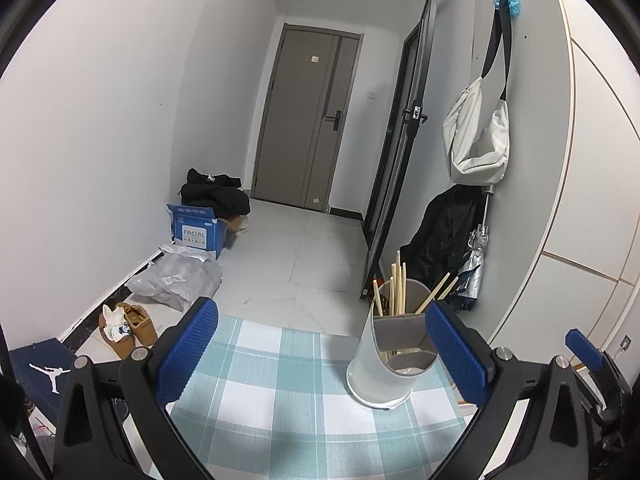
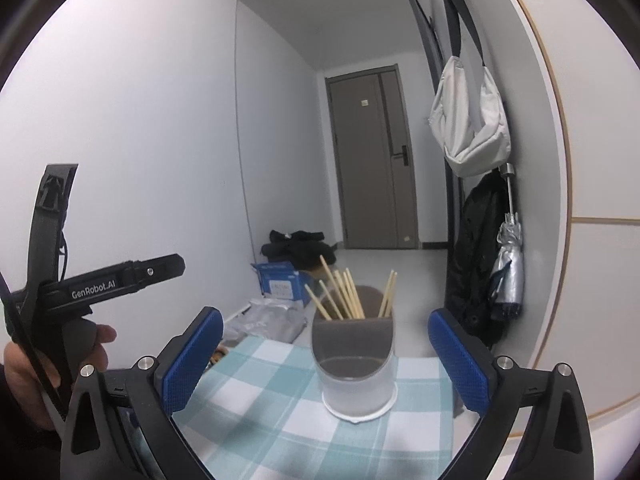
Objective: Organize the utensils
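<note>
- The checked surface (image 2: 280, 400) lies bare in front of and left of the utensil holder (image 2: 356, 376), leaving open room there.
- The holder stands near the surface's far right; chopsticks (image 2: 344, 296) fan up out of its back compartment and block a descent from above.
- The right gripper (image 2: 326, 354) stands wide, with the holder just ahead between its fingers.
- The left gripper (image 1: 322, 344) is wide open, with the holder just inside its right finger (image 1: 456, 352).
- A curved wall (image 1: 532, 208) closes the right side.

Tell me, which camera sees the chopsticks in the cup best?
The right wrist view. There the chopsticks fan out above the holder, centred between the open blue fingers, each stick easy to tell apart. In the left wrist view the chopsticks sit off to the right, and the right finger partly covers the holder.
</note>
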`<state>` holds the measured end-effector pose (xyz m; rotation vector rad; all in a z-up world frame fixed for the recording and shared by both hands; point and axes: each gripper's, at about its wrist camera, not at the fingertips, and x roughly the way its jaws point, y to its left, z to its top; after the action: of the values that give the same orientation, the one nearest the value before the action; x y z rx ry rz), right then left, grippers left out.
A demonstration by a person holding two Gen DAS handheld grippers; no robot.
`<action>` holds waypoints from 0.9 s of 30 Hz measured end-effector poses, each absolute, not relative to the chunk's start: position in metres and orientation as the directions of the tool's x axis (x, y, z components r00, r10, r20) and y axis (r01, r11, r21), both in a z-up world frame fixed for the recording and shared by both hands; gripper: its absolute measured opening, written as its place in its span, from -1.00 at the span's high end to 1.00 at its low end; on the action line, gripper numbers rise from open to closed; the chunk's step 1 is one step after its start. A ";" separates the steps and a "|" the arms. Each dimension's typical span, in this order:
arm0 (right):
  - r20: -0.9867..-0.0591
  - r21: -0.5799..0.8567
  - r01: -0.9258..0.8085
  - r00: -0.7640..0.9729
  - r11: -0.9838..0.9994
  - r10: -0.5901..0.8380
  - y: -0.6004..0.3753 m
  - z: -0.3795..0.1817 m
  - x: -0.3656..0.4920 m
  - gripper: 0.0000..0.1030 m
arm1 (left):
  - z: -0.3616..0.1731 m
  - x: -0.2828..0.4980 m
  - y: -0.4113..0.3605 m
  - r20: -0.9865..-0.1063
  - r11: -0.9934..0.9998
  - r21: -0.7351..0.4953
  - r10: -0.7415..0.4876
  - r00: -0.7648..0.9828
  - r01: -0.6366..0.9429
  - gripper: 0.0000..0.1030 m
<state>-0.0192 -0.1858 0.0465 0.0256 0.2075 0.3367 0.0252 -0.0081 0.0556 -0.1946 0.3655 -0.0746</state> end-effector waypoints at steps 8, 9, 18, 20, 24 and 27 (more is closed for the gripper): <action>-0.200 0.049 -0.283 0.937 0.958 0.287 -0.186 0.024 -0.028 -1.00 | 0.037 0.023 -0.016 -0.356 0.984 -0.170 -0.105 0.928 0.046 -0.97; -0.205 0.047 -0.276 0.938 0.960 0.280 -0.186 0.021 -0.028 -1.00 | 0.035 0.022 -0.017 -0.358 0.984 -0.172 -0.107 0.928 0.047 -0.97; -0.240 0.046 -0.258 0.935 0.965 0.261 -0.184 0.004 -0.023 -1.00 | 0.025 0.020 -0.010 -0.384 0.981 -0.193 -0.106 0.917 0.033 -0.97; -0.249 0.046 -0.263 0.931 0.964 0.266 -0.181 0.001 -0.022 -1.00 | 0.026 0.020 -0.008 -0.385 0.982 -0.186 -0.102 0.917 0.031 -0.97; -0.248 0.025 -0.280 0.928 0.960 0.277 -0.175 -0.001 -0.024 -1.00 | 0.023 0.024 -0.003 -0.407 0.976 -0.216 -0.108 0.907 0.020 -0.97; -0.253 0.026 -0.279 0.927 0.960 0.276 -0.176 -0.002 -0.023 -1.00 | 0.022 0.024 0.000 -0.411 0.976 -0.217 -0.090 0.907 -0.002 -0.97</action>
<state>-0.0228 -0.1757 -0.0019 -0.0105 0.2582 0.2843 0.0239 -0.0001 0.0218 -0.2155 0.4322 -0.0457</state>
